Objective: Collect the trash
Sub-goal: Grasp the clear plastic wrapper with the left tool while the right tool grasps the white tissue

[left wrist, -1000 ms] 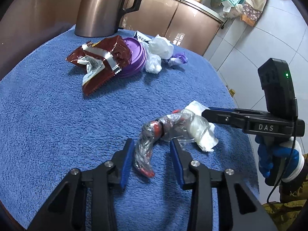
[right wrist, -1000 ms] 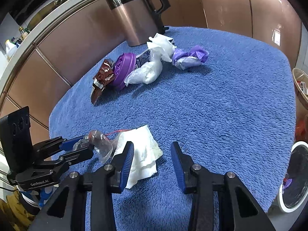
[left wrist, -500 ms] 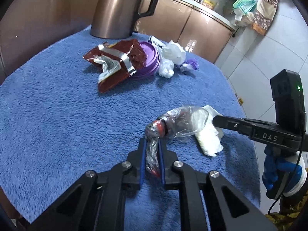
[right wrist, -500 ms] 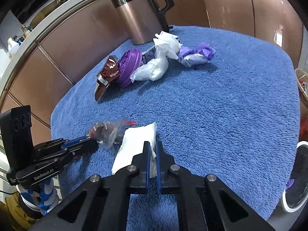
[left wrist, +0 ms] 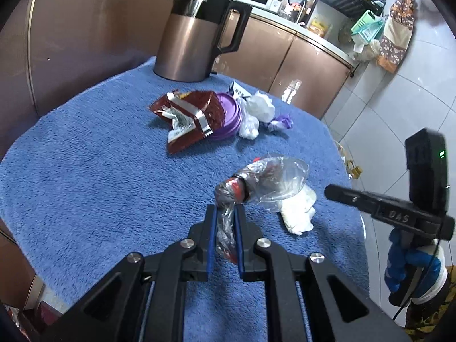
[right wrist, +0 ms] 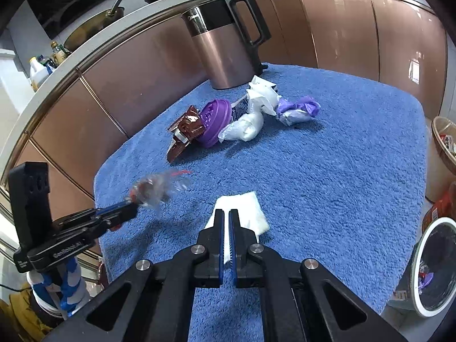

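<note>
A blue towel [left wrist: 85, 176] is spread over the table, with copper-coloured cabinets [right wrist: 342, 34] curving behind it. With the kettle [left wrist: 193, 40] at the towel's far edge as landmark, the trash is laid out left to right in the left wrist view: in front of the kettle a brown wrapper [left wrist: 188, 116], a purple lid [left wrist: 228, 119] under it, white bags [left wrist: 256, 114], then a purple wad [left wrist: 280, 122]. Well in front of the kettle, the left gripper [left wrist: 225, 213] is clamped on a clear plastic wrap [left wrist: 265, 179], which is lifted off the towel. To its right, the right gripper [right wrist: 226, 216] is closed tight on a white tissue [right wrist: 245, 208]. A white-rimmed bin [right wrist: 433, 268] is seen on the tiled floor [left wrist: 399, 99] past the towel's right edge.
</note>
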{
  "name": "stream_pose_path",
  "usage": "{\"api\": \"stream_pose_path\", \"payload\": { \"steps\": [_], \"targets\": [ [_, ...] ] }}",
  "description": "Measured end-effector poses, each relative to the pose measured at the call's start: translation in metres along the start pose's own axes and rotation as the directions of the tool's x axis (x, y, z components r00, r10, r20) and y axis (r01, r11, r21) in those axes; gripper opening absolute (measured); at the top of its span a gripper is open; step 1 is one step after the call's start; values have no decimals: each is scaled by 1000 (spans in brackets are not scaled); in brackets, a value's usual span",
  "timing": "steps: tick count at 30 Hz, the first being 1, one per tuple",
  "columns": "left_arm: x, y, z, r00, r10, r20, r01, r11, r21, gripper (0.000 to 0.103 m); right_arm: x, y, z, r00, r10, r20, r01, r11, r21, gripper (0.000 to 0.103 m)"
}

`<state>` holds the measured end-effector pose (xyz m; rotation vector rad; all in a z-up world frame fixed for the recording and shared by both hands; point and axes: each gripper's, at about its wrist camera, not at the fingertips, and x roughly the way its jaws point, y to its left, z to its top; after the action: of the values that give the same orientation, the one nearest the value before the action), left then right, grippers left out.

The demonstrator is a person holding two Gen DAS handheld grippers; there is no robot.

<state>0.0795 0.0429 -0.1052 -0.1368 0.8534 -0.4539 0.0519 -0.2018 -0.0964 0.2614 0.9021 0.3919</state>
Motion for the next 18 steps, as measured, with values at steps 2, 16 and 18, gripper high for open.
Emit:
{"api": "stream_pose_path", "payload": {
  "steps": [2, 16, 18],
  "targets": [
    [-6, 1, 0, 1000, 5, 13, -5, 1000, -15, 11, 4, -4, -1, 1000, -6, -13, 6, 1000, 5, 13],
    [-3, 17, -6, 1000, 16, 20, -15, 998, -68, 11, 52, 23, -3, 988, -127, -93, 111, 981, -160, 53],
    [-1, 21, -8, 1000, 12, 18, -11, 997, -79, 11, 61, 27, -7, 980, -172, -98, 150, 970, -192, 54]
  ]
}}
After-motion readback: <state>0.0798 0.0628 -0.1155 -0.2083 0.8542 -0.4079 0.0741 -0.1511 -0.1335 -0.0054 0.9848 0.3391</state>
